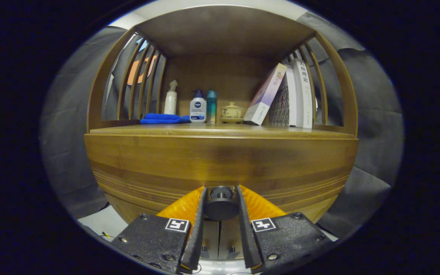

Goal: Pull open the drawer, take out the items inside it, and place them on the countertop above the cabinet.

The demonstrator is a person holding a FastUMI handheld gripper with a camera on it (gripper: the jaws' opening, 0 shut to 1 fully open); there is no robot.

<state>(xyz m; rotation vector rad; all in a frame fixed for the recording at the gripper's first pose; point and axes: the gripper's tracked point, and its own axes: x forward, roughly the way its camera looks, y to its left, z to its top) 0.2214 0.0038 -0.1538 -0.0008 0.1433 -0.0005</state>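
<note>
Counts on and in front of the wooden cabinet

One drawer knob [221, 208] sits between the one gripper's [221, 208] two fingers [198, 225], which press its sides. The countertop [220, 131] carries three bottles [198, 106], one folded blue cloth [162, 118], one lidded teacup on a saucer [231, 112], and about three books [292, 95].

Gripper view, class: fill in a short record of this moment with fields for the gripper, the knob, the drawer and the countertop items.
gripper: gripper with fingers closed on the knob
knob: dark round drawer knob, between the fingers
drawer: wooden drawer front, appears closed
countertop items: blue cloth, white spray bottle, lotion bottle, teal bottle, lidded teacup, books
</note>
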